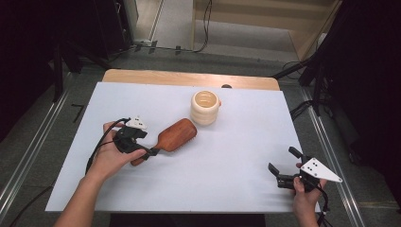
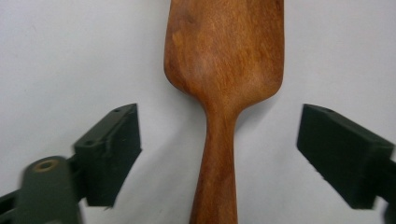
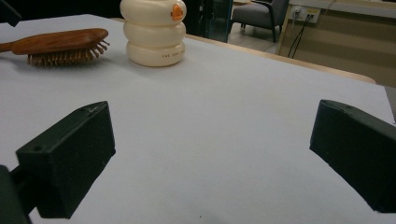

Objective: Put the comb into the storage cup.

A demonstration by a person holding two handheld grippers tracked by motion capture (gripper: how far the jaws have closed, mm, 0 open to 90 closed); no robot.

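My left gripper (image 1: 150, 152) stands with jaws wide apart, straddling the handle of the wooden hairbrush (image 1: 171, 137) without touching it. The hairbrush is reddish-brown with a paddle head, bristles down on the white table (image 1: 236, 156), near the cream cup (image 1: 205, 108). My right gripper (image 1: 280, 166) hovers open and empty, well apart.

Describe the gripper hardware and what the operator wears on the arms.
Both the left gripper and right gripper are black, with two blocky rectangular jaws, a grey three-cornered plate with dark dots on top, and a black trailing cable. Forearms are bare: no sleeves or gloves visible.
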